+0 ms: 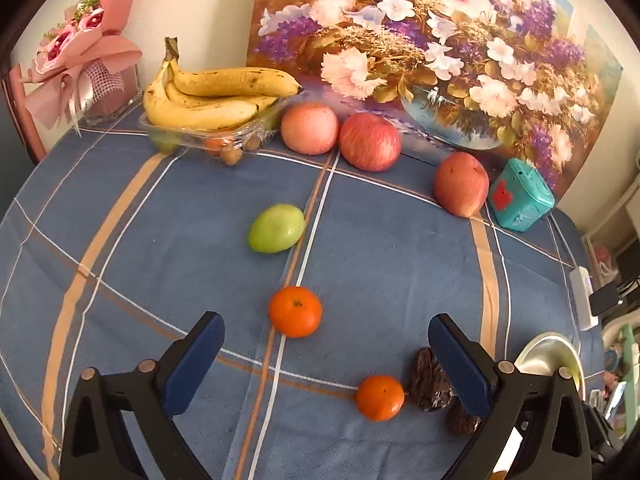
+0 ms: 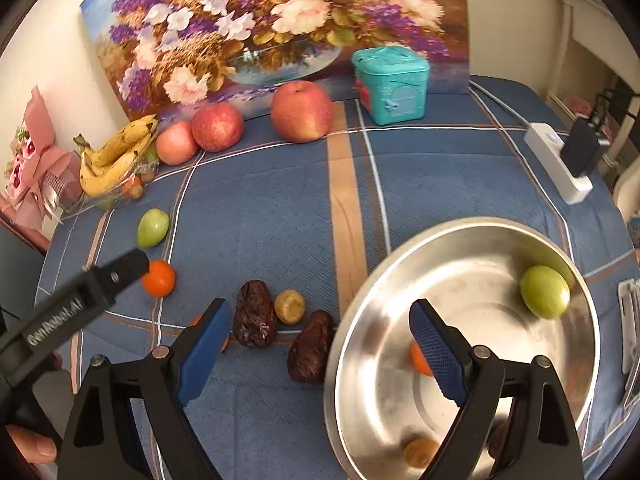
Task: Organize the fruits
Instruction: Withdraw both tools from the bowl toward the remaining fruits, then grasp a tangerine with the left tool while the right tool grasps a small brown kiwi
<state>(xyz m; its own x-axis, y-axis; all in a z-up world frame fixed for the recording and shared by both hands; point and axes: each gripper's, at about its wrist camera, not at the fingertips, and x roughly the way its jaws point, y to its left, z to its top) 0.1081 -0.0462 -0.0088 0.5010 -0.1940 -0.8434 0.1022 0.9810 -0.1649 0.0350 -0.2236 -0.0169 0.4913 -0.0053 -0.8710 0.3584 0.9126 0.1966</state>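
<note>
Jaws wide, left gripper [image 1: 326,338] above tangerine [image 1: 295,311]

Left wrist view: set low over the blue plaid tablecloth [image 1: 180,240], looking forward between the spread fingers of the left gripper [image 1: 326,344] toward the floral painting [image 1: 440,48] at the back wall.

Right wrist view: further right, same heading, looking through the right gripper [image 2: 320,328], close above the steel bowl [image 2: 360,352].

Shared field: painting, banana bunch [image 1: 208,100], three apples, teal box [image 1: 520,200], green fruit [image 1: 276,228], tangerine [image 1: 295,311].
</note>
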